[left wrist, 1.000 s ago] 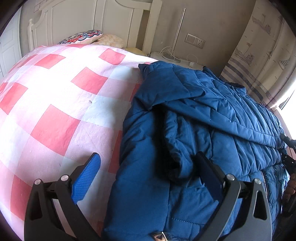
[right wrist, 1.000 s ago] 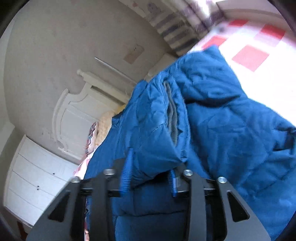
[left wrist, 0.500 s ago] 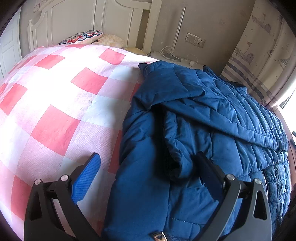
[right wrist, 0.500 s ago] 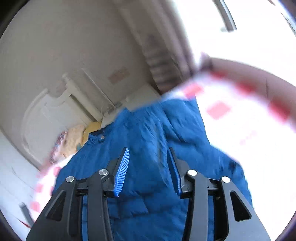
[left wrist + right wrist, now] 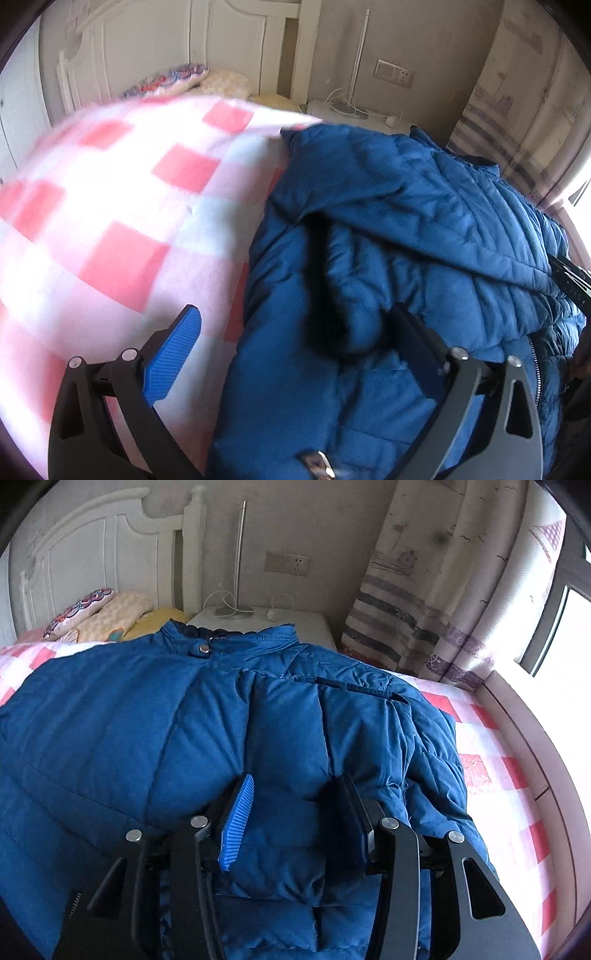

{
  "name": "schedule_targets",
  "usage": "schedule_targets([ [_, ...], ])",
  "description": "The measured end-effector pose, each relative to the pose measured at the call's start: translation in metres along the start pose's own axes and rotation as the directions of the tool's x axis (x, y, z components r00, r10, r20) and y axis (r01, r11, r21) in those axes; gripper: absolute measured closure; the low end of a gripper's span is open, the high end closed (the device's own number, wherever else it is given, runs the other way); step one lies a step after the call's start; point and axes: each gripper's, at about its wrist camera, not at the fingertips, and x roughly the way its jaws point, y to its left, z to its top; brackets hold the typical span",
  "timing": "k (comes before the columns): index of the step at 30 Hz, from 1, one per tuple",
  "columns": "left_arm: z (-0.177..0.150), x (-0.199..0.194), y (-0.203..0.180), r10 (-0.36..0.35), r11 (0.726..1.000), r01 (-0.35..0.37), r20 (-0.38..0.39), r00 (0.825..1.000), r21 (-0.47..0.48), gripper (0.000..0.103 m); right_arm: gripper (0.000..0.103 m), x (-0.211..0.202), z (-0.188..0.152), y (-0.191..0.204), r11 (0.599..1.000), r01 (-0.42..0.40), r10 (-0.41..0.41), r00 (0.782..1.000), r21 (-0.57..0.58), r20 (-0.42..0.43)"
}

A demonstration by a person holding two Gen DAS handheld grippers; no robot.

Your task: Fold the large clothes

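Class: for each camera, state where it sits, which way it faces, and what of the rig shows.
Left wrist: on the left gripper, facing the headboard over the jacket; its open fingers show.
Right wrist: on the right gripper, facing the collar and curtain; its parted fingers show.
Shared: jacket, headboard, socket.

Bedroom: bed [image 5: 491, 738], headboard [image 5: 92, 550], curtain [image 5: 424, 602]

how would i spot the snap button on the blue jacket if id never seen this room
Start at the white headboard and come down to the blue puffer jacket spread over the pink checked bedspread. At its collar, the end nearest the pillows, sits one round silver snap button, the only shiny spot on the blue fabric there.
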Motion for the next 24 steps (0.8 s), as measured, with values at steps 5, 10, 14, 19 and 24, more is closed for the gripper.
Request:
schedule_targets([
  [5,0.035,-0.038,-0.051,-0.034,0.986,0.009,0.148,0.988,0.166,0.003,0.057,0.005,0.001,0.0,1.0,0.004,-0.004,1.0,0.0,-0.004],
  [10,0.062,-0.008,-0.097,-0.003,0.951,-0.038,0.132,0.991,0.306,0.003,0.057,0.004,0.002,-0.001,1.0,-0.001,0.001,1.0,0.005,-0.004],
  [14,0.067,0.027,-0.104,0.011,0.96,-0.03,0.069,0.998,0.277,0.003,0.056,0.004,0.002,-0.004,1.0,-0.015,0.015,1.0,0.017,-0.006],
  [19,0.053,0.06,-0.099,0.032,0.944,-0.06,0.091,0.995,0.323,0.002,0.056,0.004,0.002,-0.004,1.0,-0.018,0.018,1.0,0.02,-0.006],
  [24,0.049,0.07,-0.097,0.024,0.946,-0.049,0.081,0.996,0.322,0.002,0.055,0.004,0.002,-0.005,1.0,-0.019,0.019,1.0,0.02,-0.005],
])
